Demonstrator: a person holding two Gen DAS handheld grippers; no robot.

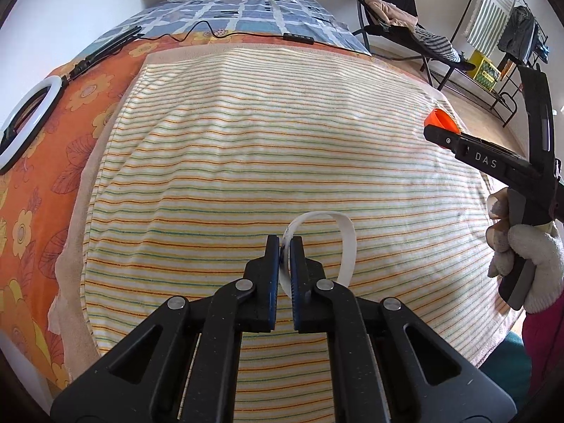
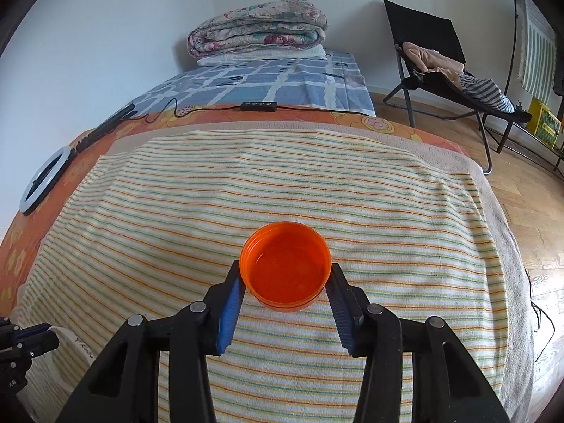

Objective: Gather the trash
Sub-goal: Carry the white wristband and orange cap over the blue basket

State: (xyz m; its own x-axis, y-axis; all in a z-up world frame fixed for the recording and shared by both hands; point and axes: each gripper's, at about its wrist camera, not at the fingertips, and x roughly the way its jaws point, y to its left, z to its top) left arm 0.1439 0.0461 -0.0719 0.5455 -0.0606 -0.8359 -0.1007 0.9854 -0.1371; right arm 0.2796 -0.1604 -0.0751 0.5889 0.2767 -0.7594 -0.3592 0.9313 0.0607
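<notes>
The middle of the striped towel (image 2: pixel 282 183) on the bed is bare, and wide free room is left there for passage ahead of both tools. Toward the far end, a cable with a remote (image 2: pixel 258 106) is laid across the orange blanket (image 1: pixel 31 183). At the left edge, room is taken by a ring light (image 1: pixel 26 120) lying flat. The head of the bed is blocked by a folded quilt (image 2: pixel 257 28). To the right, beyond the bed's edge, open floor is bounded by a black chair (image 2: pixel 433 56) and a clothes rack (image 1: pixel 511 35).
</notes>
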